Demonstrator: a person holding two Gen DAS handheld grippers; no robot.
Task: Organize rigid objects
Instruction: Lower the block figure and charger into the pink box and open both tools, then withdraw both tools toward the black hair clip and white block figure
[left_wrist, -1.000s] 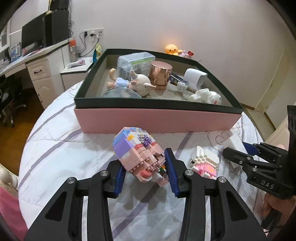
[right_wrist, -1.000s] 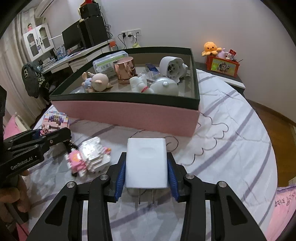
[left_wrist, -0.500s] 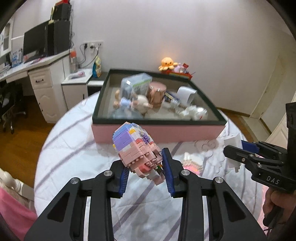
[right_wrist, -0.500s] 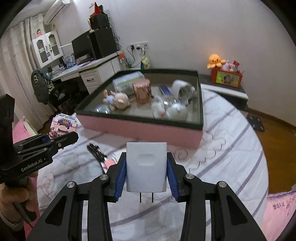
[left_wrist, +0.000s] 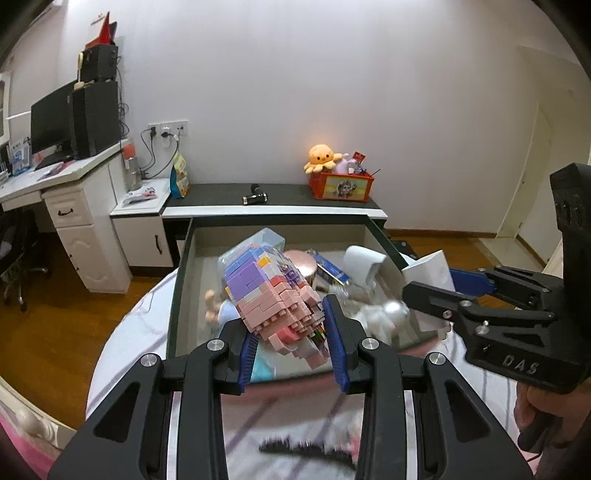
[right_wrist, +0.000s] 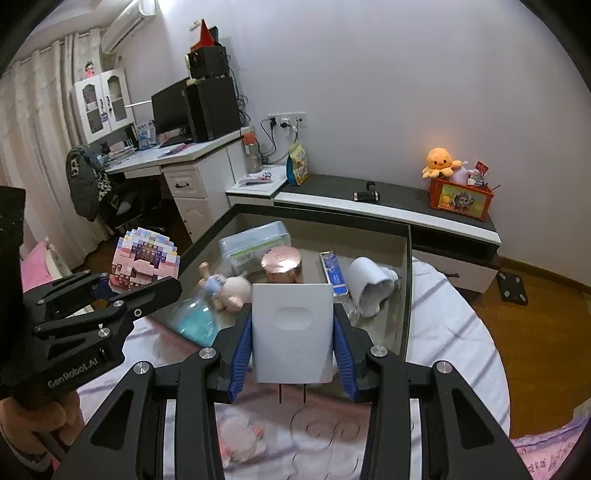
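Note:
My left gripper (left_wrist: 291, 343) is shut on a pink and purple brick-built figure (left_wrist: 273, 299) and holds it in the air above the near part of the dark-rimmed box (left_wrist: 183, 266). My right gripper (right_wrist: 293, 354) is shut on a white plug adapter (right_wrist: 293, 332), prongs pointing down, held above the box's near edge (right_wrist: 406, 295). The right gripper with the adapter also shows at the right of the left wrist view (left_wrist: 443, 291). The left gripper with the figure also shows at the left of the right wrist view (right_wrist: 140, 280).
The box holds a copper cup (right_wrist: 281, 263), a clear plastic case (right_wrist: 255, 242), a pig doll (right_wrist: 231, 290), a white roll (right_wrist: 369, 282) and a white toy (left_wrist: 384, 317). A black comb (left_wrist: 303, 448) and a small pink brick toy (right_wrist: 240, 435) lie on the striped bedsheet.
Both grippers have risen from the bedsheet and moved forward, carrying the brick figure and the adapter up over the box. The small pink toy stays on the sheet.

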